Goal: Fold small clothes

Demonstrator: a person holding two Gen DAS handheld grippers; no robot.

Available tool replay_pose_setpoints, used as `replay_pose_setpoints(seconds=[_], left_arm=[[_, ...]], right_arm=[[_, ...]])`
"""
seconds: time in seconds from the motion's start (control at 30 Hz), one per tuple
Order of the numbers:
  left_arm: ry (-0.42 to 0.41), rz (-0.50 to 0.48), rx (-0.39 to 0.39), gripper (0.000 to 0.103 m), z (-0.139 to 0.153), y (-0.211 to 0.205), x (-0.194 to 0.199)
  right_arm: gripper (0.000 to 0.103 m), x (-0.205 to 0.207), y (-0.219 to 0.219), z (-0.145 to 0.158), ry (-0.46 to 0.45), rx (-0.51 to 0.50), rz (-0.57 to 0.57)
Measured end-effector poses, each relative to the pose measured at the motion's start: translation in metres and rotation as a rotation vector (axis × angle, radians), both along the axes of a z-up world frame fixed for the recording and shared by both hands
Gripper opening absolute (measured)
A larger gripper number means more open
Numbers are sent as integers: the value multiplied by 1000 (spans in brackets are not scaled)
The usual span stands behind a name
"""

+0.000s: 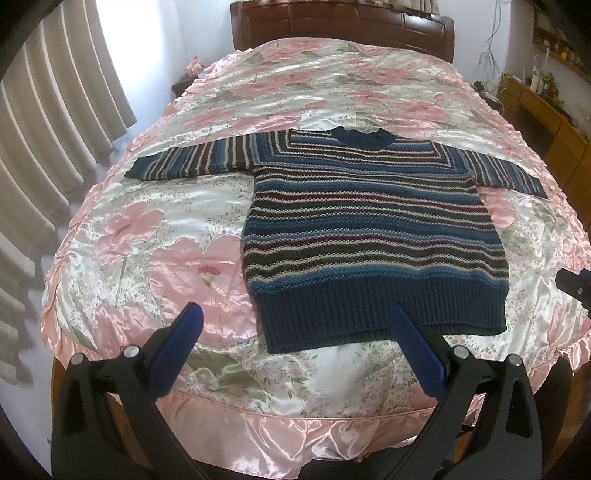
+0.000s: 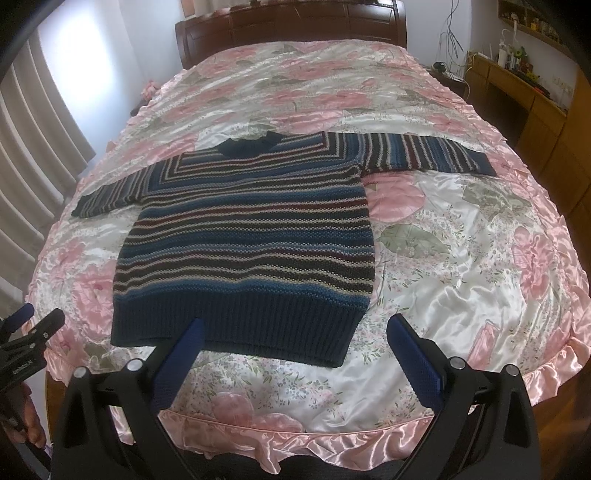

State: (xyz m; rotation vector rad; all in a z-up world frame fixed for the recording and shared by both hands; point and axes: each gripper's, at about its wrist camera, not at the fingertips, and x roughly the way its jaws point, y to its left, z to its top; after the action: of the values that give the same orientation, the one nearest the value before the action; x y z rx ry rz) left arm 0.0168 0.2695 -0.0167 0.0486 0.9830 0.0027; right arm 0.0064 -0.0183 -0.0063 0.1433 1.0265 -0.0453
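Striped sweater lies flat, unfolded, ahead of both spread, empty grippers: left gripper, right gripper; all folding remains.

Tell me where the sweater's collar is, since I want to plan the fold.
The collar lies at the striped sweater's far end, pointing toward the wooden headboard, midway between the two spread sleeves in both views.

Home bedroom: bed, curtains.
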Motion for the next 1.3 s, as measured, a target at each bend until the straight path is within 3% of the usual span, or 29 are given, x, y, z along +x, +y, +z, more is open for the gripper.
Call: replay_pose_setpoints(seconds=[0.73,0.97,1.2,1.3], left_arm=[[14,6,1,100,-5,3,1],[48,10,12,100,-17,-10,16],[63,-3,23,100,-28,-42,63],[59,-10,30,100,-31,-63,92]], right_arm=[[99,5,-2,-4,8,1,-33],[99,20,-39,-32,-4,273,-50],[99,60,-80,-71,146,112,-48],[99,87,-119,-86,236,54,-118]])
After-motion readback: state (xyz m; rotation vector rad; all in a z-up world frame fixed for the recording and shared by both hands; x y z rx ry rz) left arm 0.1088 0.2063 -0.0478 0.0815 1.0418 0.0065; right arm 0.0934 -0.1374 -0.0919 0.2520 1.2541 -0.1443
